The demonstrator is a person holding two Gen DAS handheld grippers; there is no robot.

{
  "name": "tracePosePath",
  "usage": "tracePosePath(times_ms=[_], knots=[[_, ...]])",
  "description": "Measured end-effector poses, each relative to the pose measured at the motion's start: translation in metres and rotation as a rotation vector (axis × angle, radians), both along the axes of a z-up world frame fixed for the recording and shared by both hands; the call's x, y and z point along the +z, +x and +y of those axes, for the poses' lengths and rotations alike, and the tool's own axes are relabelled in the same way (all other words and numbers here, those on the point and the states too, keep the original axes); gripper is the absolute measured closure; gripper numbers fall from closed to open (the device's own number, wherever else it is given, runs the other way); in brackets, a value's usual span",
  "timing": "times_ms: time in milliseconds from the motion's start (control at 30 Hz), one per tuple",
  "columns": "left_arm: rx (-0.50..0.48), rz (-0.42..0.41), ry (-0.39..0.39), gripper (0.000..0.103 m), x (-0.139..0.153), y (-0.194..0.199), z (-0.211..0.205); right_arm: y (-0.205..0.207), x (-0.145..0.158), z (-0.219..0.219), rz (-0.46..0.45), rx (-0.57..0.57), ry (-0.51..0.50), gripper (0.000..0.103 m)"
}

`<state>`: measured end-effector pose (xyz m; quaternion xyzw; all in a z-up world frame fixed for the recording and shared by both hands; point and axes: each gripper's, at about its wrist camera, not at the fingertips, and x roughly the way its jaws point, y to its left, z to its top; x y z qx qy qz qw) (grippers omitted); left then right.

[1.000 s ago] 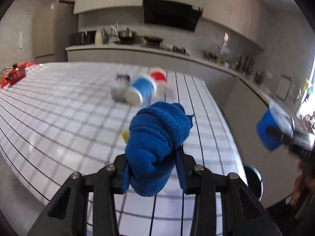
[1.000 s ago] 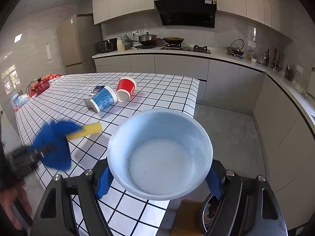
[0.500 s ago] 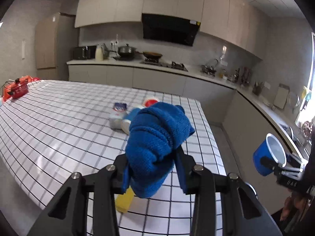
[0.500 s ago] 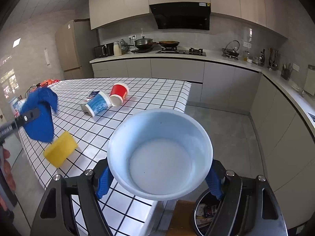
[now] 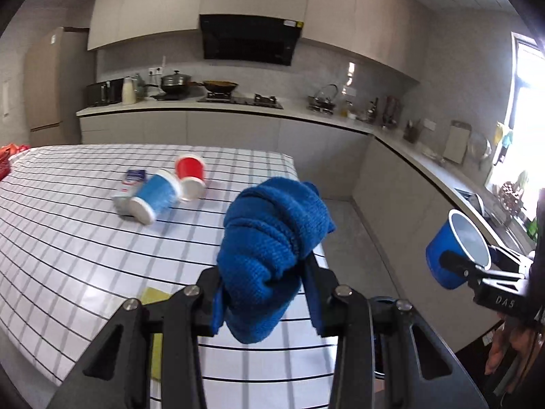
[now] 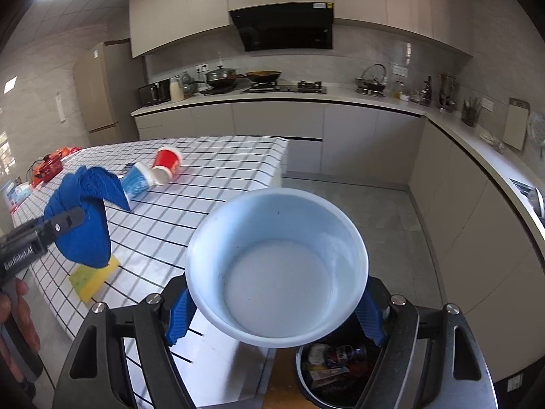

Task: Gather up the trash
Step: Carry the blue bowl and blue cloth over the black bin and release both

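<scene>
**Both grippers loaded beside the checked table, bin below the right one**

Table [image 5: 68, 245] with white black-grid cloth filled the left half of both views. Kitchen counter [image 6: 340, 97] ran behind at 12 o'clock with a range hood [image 6: 282, 27] above it.

Trash bin [image 6: 327, 371] sat on the floor at 6 o'clock in the right wrist view, partly hidden under the cup, wrappers visible inside.

Blue cloth [image 5: 269, 248] was bunched and clamped between the fingers of the left gripper [image 5: 264, 293], raised over the table's near edge. From the right wrist view the same cloth [image 6: 81, 218] hung at 9 o'clock.

Blue paper cup [image 6: 276, 266], white inside, empty, was clamped by its sides in the right gripper [image 6: 276, 320], fingers well apart around it, mouth facing the camera. Left view showed it at 3 o'clock [image 5: 453, 252], off the table.

Yellow sponge [image 6: 92, 276] lay on the table near its edge, just under the cloth.

On the tabletop at 10 o'clock, two cups lay on their sides, touching: a blue one [image 5: 153, 197] and a red one [image 5: 190, 177]. A small blue-white carton [image 5: 131, 180] lay just beside the blue cup.

Red items [image 6: 47, 167] sat at the far left end, too small to tell.
</scene>
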<state>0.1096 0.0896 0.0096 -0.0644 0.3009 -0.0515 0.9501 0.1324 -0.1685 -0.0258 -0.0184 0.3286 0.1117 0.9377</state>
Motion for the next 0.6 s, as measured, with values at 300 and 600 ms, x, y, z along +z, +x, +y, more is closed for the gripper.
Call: tracePosePath(times_ms=[300,600], knots=[[-0.084,0.027,0.011,0.063,-0.015,0.006,-0.056,-0.01,-0.009,-0.053,0.019,-0.072,0.002,0.023],[-0.163,0.058,0.018,0.063,-0.029,0.01,-0.115,-0.024,-0.022,-0.103,0.05,-0.138,0.007,0.023]])
